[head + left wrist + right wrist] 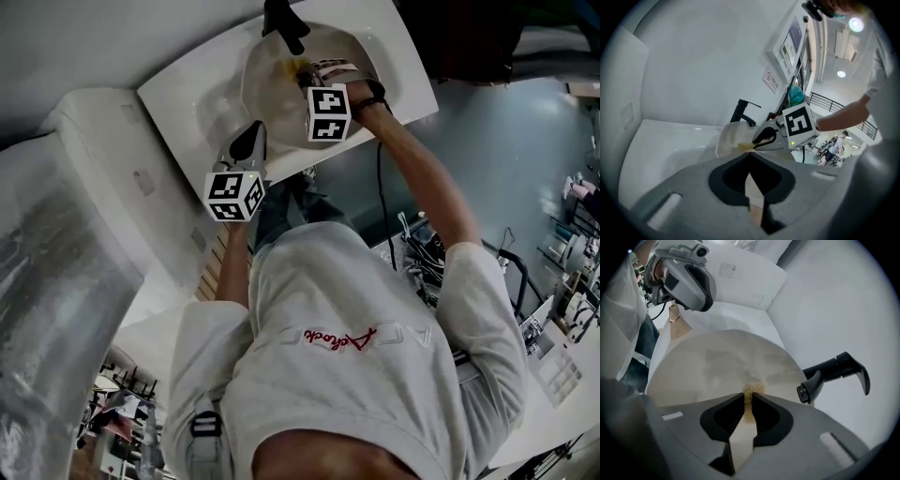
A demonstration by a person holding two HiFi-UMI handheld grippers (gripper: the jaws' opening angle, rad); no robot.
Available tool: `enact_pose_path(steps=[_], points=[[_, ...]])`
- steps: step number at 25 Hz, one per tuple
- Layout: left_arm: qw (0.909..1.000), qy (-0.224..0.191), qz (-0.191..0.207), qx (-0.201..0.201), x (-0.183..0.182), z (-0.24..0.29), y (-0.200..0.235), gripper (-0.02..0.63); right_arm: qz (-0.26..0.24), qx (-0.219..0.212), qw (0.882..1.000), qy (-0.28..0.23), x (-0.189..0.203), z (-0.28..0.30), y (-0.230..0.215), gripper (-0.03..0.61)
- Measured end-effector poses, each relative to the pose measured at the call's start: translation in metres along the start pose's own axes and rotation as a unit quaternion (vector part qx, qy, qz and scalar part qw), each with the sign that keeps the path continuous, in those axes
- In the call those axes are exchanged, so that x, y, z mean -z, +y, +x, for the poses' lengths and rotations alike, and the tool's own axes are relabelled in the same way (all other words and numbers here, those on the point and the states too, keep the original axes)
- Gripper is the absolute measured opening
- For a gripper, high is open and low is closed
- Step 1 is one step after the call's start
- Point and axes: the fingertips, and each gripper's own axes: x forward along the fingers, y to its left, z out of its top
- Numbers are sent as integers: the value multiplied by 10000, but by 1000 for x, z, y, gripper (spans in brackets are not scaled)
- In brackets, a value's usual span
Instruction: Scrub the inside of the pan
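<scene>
Two tools meet over the white sink [183, 98]. The left tool [749, 158] is clamped on the tan handle [675, 327] of the pale pan [717, 366], which sits tilted in the basin under the black tap [834, 371]. The right tool [749, 398] pinches a yellowish scrub pad [751, 391] (small, frayed) against the pan's inner face.

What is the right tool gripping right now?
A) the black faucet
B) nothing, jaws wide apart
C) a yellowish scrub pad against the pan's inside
C: the right tool is shut on the yellowish scrub pad, pressed against the inside of the pan; the black faucet stands apart.
</scene>
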Motion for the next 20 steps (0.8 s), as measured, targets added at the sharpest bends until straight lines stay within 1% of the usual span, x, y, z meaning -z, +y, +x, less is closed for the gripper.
enact_pose_path(steps=[3, 8, 13, 20], points=[[10000, 6, -18, -35, 1, -3, 3, 0, -103, 42, 9999, 83, 1, 7, -6, 57], [10000, 19, -47, -62, 3, -4, 7, 0, -136, 126, 9997, 125, 0, 14, -15, 57], [10000, 39, -51, -36, 4, -2, 7, 0, -120, 22, 9998, 174, 4, 23, -3, 57], [10000, 72, -27, 13, 6, 1, 5, 0, -70, -155, 9998, 120, 3, 24, 25, 58]])
